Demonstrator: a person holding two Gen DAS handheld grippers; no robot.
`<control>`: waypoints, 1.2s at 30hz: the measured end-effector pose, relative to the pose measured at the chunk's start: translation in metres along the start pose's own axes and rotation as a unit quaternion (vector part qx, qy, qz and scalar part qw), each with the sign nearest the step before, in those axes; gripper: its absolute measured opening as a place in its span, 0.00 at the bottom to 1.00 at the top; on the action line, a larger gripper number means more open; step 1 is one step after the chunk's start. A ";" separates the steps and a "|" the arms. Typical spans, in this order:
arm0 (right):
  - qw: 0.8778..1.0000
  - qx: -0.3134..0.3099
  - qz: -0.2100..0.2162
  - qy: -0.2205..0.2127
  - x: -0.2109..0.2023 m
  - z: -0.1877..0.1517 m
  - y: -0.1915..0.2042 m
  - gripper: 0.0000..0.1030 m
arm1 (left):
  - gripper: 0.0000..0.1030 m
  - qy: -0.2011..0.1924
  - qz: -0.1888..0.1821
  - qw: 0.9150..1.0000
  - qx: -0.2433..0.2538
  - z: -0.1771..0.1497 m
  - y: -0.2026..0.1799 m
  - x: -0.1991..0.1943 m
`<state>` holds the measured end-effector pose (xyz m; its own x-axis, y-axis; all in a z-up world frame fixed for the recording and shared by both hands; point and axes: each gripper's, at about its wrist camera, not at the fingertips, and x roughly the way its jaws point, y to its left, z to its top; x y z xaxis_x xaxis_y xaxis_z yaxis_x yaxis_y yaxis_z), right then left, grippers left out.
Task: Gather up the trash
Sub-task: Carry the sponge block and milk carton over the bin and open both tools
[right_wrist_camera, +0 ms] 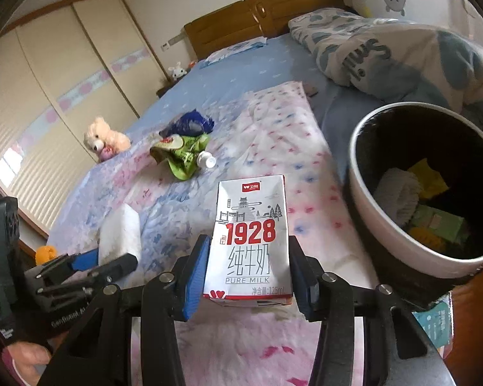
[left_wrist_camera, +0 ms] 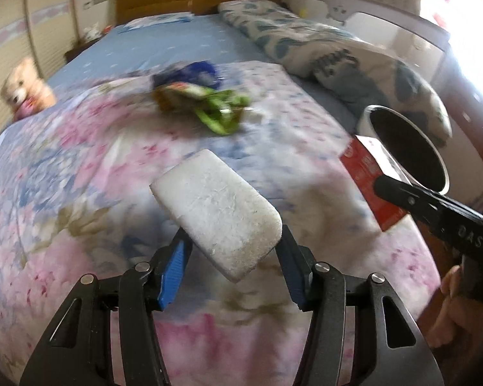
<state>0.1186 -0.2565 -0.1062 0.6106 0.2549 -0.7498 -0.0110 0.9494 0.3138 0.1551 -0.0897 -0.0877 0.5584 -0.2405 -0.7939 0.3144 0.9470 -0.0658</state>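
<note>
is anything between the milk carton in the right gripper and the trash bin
Nothing visible. The milk carton sits between the right gripper pads, and only bare floral quilt separates it from the open bin at right.

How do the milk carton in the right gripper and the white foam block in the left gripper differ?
The milk carton is printed in red and grey; the white foam block is plain and rough-surfaced. The carton has sharp corners and stands upright; the block has rounded corners and lies tilted. Both sit between blue gripper pads above the floral blanket.
</note>
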 end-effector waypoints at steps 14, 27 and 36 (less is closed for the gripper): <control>0.998 0.039 -0.028 -0.036 -0.045 0.005 -0.046 0.46 | 0.51 -0.004 -0.050 0.997 0.065 0.016 -0.059 -0.002; 0.994 0.070 -0.051 -0.060 -0.070 0.011 -0.088 0.46 | 0.51 -0.005 -0.073 0.992 0.107 0.036 -0.106 0.004; 0.992 0.090 -0.061 -0.069 -0.078 0.016 -0.114 0.46 | 0.52 -0.004 -0.090 0.988 0.127 0.053 -0.136 0.012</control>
<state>0.0847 -0.3878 -0.0738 0.7018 0.1015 -0.7051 0.2030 0.9203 0.3345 0.1597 -0.2329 -0.0560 0.4820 -0.4029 -0.7780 0.5904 0.8055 -0.0514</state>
